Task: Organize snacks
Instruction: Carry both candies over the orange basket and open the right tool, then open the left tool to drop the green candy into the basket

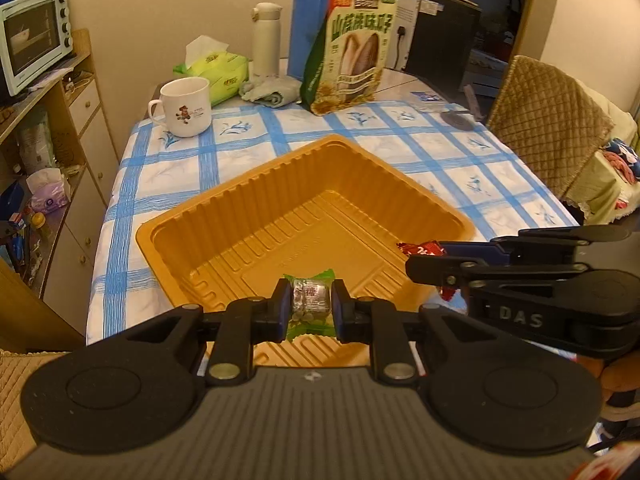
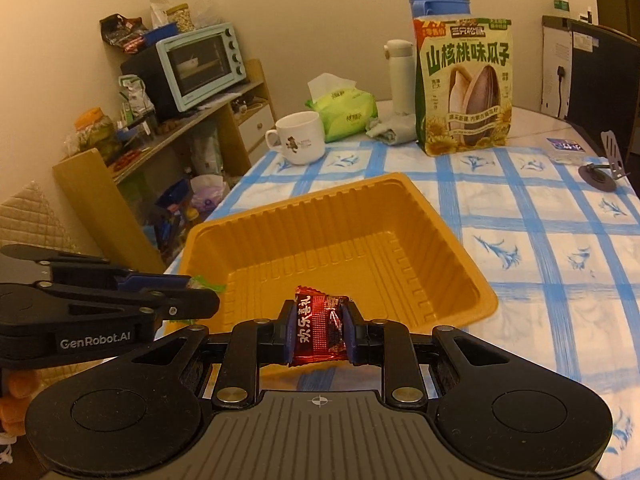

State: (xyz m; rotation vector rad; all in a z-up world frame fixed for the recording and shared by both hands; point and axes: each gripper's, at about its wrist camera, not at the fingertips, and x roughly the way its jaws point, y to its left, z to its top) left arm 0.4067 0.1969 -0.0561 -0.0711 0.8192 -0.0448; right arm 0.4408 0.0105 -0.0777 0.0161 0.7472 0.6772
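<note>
An orange plastic tray (image 1: 248, 196) sits on the blue-checked tablecloth, and nothing lies inside it. It also shows in the right wrist view (image 2: 472, 276). My left gripper (image 1: 311, 303) is shut on a green-wrapped candy (image 1: 311, 300), held over the tray's near edge. My right gripper (image 2: 318, 330) is shut on a red-wrapped candy (image 2: 318, 328), also over the tray's near edge. In the left wrist view the right gripper (image 1: 424, 258) comes in from the right with the red candy (image 1: 420, 248). In the right wrist view the left gripper (image 2: 200, 292) comes in from the left.
Behind the tray stand a sunflower seed bag (image 1: 352, 48), a white mug (image 1: 186, 106), a green tissue pack (image 1: 216, 70), a white flask (image 1: 266, 40) and a blue thermos (image 1: 316, 16). A shelf with a toaster oven (image 1: 34, 36) is left; a padded chair (image 1: 548, 120) right.
</note>
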